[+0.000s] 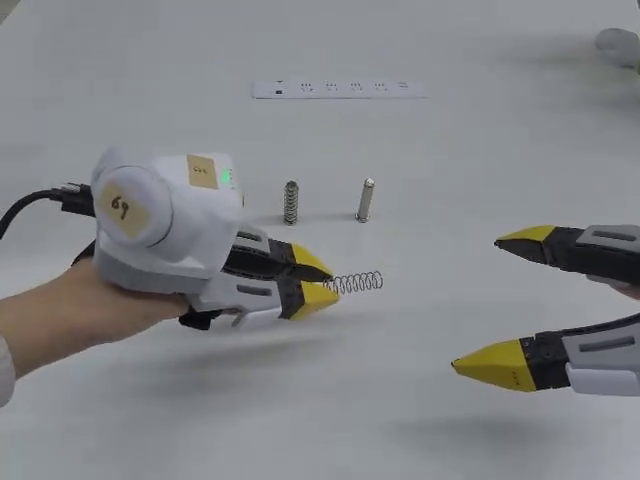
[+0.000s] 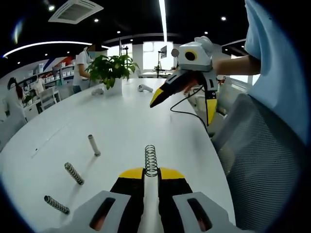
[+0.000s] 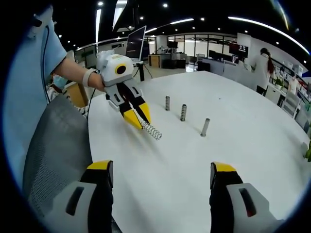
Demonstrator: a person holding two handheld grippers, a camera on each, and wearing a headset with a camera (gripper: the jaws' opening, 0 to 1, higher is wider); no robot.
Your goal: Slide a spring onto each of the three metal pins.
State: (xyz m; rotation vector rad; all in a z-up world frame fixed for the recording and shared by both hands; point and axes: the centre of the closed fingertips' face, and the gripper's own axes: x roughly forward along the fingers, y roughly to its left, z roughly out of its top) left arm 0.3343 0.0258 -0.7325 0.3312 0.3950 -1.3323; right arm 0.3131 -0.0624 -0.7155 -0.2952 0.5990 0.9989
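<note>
My left gripper [image 1: 318, 285] [image 2: 151, 171] is shut on one end of a loose coil spring [image 1: 355, 283] [image 2: 151, 160] [image 3: 152, 130], which sticks out level past the yellow tips above the white table. A bare metal pin [image 1: 366, 200] [image 2: 94, 145] [image 3: 205, 127] stands upright beyond it. Left of that stands a pin wearing a spring [image 1: 291, 203] [image 2: 74, 173] [image 3: 183, 112]. Another spring-covered pin [image 2: 56, 204] [image 3: 167, 103] stands further along the row. My right gripper [image 1: 490, 305] [image 3: 161, 170] [image 2: 183, 110] hangs wide open at the right, holding nothing.
A white strip with sockets [image 1: 338, 89] lies flat at the far side of the table. A pale object [image 1: 620, 45] sits at the far right corner. A mesh chair [image 2: 257, 160] stands by the table edge, and a potted plant [image 2: 112, 68] stands at its far end.
</note>
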